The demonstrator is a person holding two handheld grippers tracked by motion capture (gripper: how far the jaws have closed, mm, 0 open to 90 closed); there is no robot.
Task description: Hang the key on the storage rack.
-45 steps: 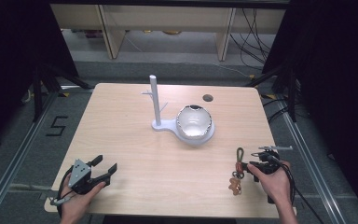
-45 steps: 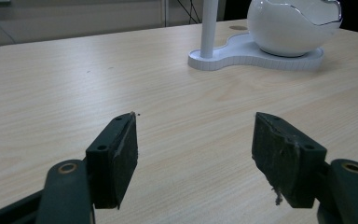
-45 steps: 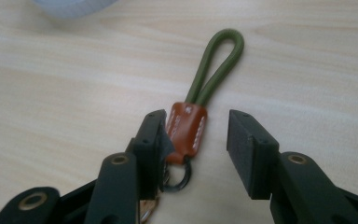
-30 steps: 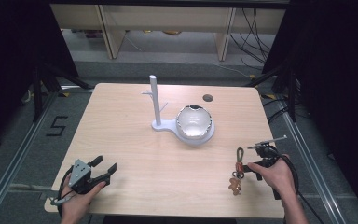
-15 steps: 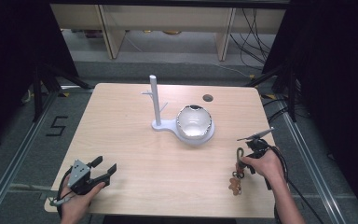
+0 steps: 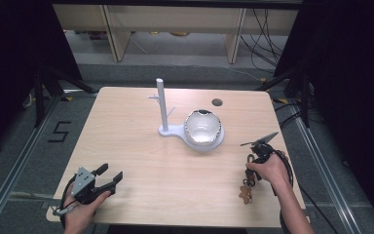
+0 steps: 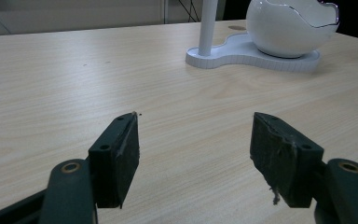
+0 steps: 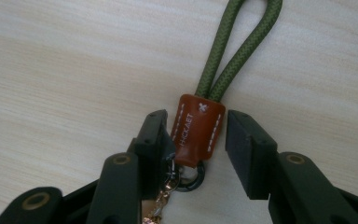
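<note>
Near the white stand (image 6: 164, 113), the right gripper (image 8: 193, 135) brackets a keychain's brown leather tab (image 8: 197, 128), jaws just reopened, pads not clamping; best squeeze squarely on the tab.

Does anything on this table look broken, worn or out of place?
One thing: the black pad on one jaw of the left gripper looks frayed, its face scuffed and a thread hanging off its lower edge. The white egg-shaped bowl has a jagged rim, but that looks like its design. The green cord keychain with brown leather tab lies flat, intact.
</note>
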